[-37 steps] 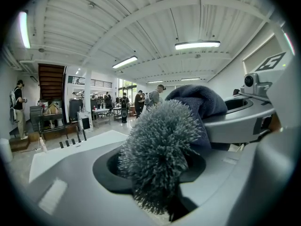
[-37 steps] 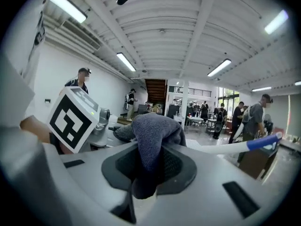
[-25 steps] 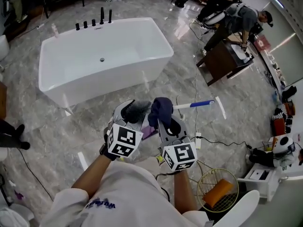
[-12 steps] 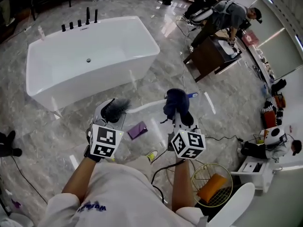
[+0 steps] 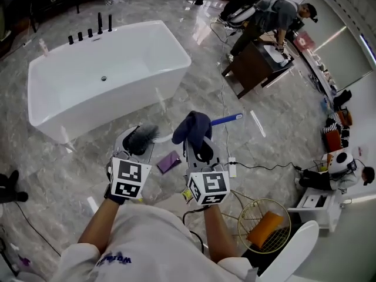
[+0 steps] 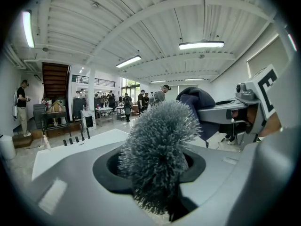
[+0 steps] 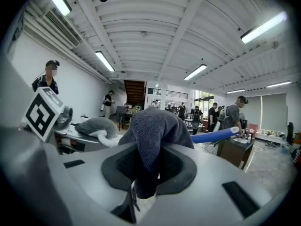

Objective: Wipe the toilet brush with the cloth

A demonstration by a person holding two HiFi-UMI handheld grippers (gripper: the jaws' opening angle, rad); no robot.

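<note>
My left gripper (image 5: 138,142) is shut on the grey bristle head of the toilet brush (image 5: 141,136); those bristles (image 6: 157,147) fill the gap between its jaws. The brush's white handle runs right to a blue end (image 5: 227,120). My right gripper (image 5: 197,144) is shut on a dark blue cloth (image 5: 194,127), which bulges out of the jaws and lies over the handle near its middle. In the right gripper view the cloth (image 7: 154,128) hangs between the jaws, with the brush head (image 7: 94,125) to the left and the blue end (image 7: 214,135) to the right.
A white bathtub (image 5: 106,75) stands on the marble floor ahead. A purple item (image 5: 169,161) lies on the floor under the grippers. A wire basket (image 5: 262,225) with an orange object sits at lower right, beside cables. People work at a dark cabinet (image 5: 252,63).
The right gripper with the cloth slid out along the handle toward the blue end, then came back toward the brush head. The left gripper held the brush still.
</note>
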